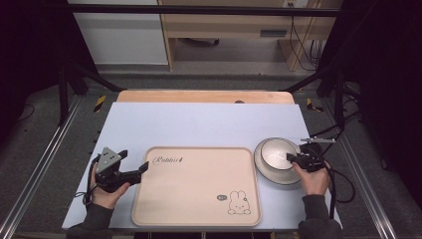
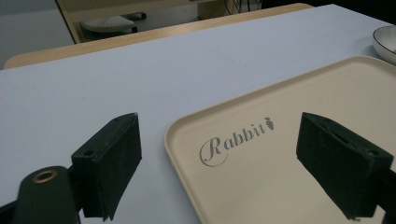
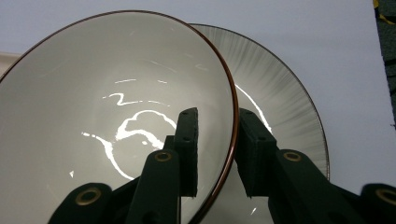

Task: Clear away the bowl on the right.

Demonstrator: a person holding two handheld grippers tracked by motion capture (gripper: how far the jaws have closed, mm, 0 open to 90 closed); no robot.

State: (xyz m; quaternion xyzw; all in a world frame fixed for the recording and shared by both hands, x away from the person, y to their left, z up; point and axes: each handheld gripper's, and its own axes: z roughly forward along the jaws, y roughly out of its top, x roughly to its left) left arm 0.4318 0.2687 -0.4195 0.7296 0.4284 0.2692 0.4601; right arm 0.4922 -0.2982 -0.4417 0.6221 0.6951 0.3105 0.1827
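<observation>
My right gripper (image 3: 215, 154) is pinched on the rim of the white bowl (image 1: 276, 154), glazed, slick and breakable, sitting in a grey plate (image 1: 263, 171) right of the rabbit tray (image 1: 196, 186), while my left gripper (image 2: 219, 158) gapes idle over that tray's corner.

Dim workroom beyond the surface (image 1: 199, 124).
Grey floor (image 1: 40, 149), pale wooden desk (image 1: 224, 25) and white cabinet (image 1: 119, 35) past the far edge; black cables (image 1: 303, 45) beside the far right corner.

Even overhead light, dark room edges, white glare streaks inside the bowl (image 3: 116, 121), soft focus, faint shadows
</observation>
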